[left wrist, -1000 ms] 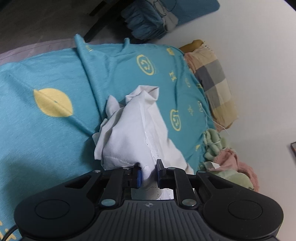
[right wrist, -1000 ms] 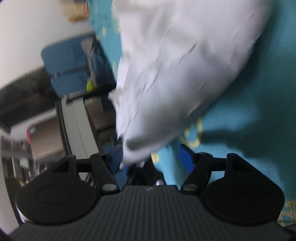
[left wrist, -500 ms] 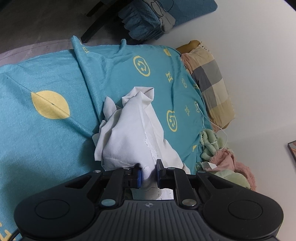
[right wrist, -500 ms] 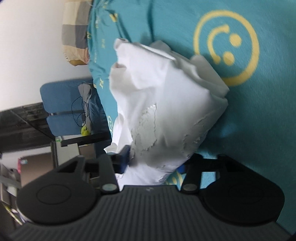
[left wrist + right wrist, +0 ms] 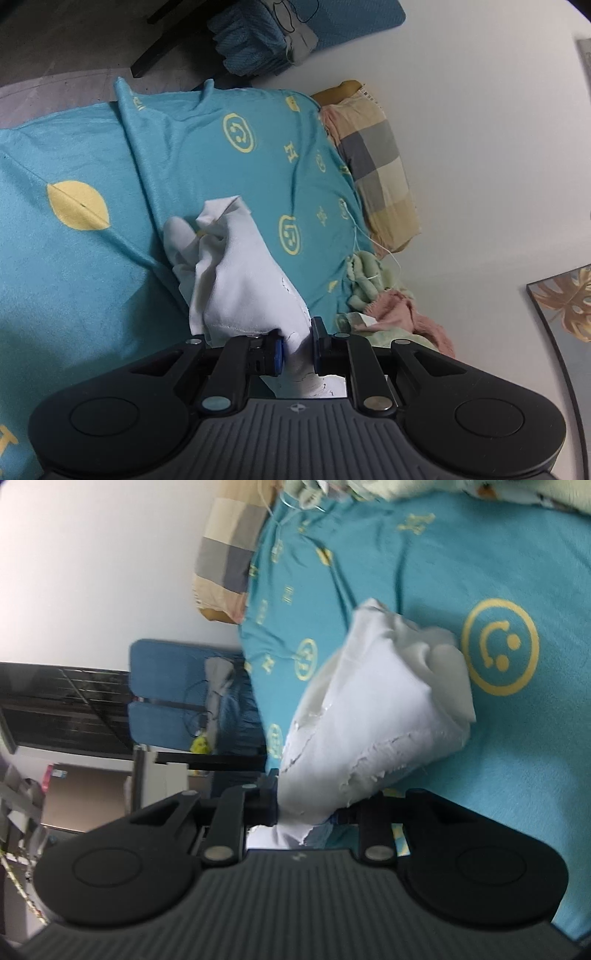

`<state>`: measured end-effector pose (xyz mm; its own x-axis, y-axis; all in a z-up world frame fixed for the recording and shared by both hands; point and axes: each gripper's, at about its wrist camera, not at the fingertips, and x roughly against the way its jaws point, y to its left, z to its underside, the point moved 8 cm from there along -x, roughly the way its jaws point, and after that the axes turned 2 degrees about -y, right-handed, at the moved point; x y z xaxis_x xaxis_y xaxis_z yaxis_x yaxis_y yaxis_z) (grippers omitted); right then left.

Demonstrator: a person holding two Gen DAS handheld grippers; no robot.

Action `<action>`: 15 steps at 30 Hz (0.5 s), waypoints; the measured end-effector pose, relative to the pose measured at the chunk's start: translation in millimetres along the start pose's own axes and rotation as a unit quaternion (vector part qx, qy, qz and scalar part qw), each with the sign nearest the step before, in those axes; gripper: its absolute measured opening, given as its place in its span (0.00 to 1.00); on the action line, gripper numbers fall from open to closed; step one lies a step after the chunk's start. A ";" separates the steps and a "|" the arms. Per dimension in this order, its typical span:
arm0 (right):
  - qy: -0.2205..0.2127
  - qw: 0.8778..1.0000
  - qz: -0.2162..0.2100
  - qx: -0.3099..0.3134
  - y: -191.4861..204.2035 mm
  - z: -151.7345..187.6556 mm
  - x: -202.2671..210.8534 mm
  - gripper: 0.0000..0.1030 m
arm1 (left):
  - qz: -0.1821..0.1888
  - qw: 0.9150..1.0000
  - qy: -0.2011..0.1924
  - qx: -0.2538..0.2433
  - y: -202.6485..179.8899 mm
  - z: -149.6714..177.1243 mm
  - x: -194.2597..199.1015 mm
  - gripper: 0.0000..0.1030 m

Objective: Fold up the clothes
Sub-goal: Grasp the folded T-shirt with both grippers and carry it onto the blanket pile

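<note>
Left gripper (image 5: pixel 297 341): jaws pinching an edge of the white garment (image 5: pixel 236 280). Right gripper (image 5: pixel 308 805): jaws have just been closing, garment bunched between them, pinched. Garment extends ahead of both jaws over the teal bedsheet (image 5: pixel 74 280).

We found a home bedroom: a bed (image 5: pixel 74 155) under a teal smiley-print sheet (image 5: pixel 240 155), a checked pillow (image 5: pixel 384 173) against a plain wall (image 5: pixel 480 110), a blue chair (image 5: pixel 162 694) alongside, and a framed leaf picture (image 5: pixel 565 306).
</note>
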<state>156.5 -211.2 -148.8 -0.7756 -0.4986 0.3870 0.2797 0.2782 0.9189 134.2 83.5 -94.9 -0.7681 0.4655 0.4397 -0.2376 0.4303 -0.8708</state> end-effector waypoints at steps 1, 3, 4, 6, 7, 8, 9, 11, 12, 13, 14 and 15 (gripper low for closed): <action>-0.004 1.000 -0.005 0.000 5.7 -1.0 3.8 0.26 | 0.004 1.000 0.006 -0.003 -10.2 1.6 0.0 0.15; -0.019 1.000 -0.021 -0.008 16.5 -13.8 16.1 0.26 | 0.016 1.000 0.019 -0.017 -35.3 6.2 -1.0 0.15; -0.027 0.999 -0.029 -0.013 21.8 -20.4 22.4 0.26 | 0.022 0.999 0.027 -0.022 -50.0 9.4 -3.4 0.15; -0.044 0.998 -0.043 -0.015 32.5 -41.9 42.0 0.26 | 0.035 0.998 0.042 -0.029 -83.8 17.5 -12.1 0.15; -0.053 0.997 -0.046 -0.011 40.1 -55.3 51.1 0.26 | 0.038 0.997 0.049 -0.036 -103.7 23.0 -19.2 0.15; -0.061 0.997 -0.049 -0.008 47.8 -68.8 60.1 0.26 | 0.042 0.996 0.056 -0.047 -125.5 28.9 -27.9 0.15; -0.071 0.996 -0.050 -0.004 56.9 -85.3 69.8 0.26 | 0.049 0.995 0.063 -0.058 -149.2 34.9 -38.0 0.15; -0.094 0.994 -0.053 0.012 76.2 -122.5 92.7 0.26 | 0.066 0.992 0.077 -0.075 -199.1 48.4 -61.1 0.15; -0.108 0.992 -0.056 0.020 87.4 -143.6 104.1 0.26 | 0.076 0.990 0.085 -0.079 -225.2 56.0 -74.0 0.15; -0.122 0.990 -0.059 0.028 98.7 -164.9 115.5 0.26 | 0.086 0.988 0.092 -0.086 -251.8 63.7 -86.8 0.15; -0.136 0.988 -0.062 0.036 110.1 -186.0 127.0 0.26 | 0.098 0.986 0.099 -0.094 -279.2 71.8 -99.5 0.15; -0.153 0.985 -0.067 0.041 121.1 -207.4 140.5 0.26 | 0.109 0.983 0.106 -0.103 -307.1 80.6 -112.1 0.15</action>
<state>198.8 -417.8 32.7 -0.9399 -0.2687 0.2107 0.1269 0.2980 0.9461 245.3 -163.2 105.5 -0.6416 0.7053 0.3016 0.0610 0.4388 -0.8965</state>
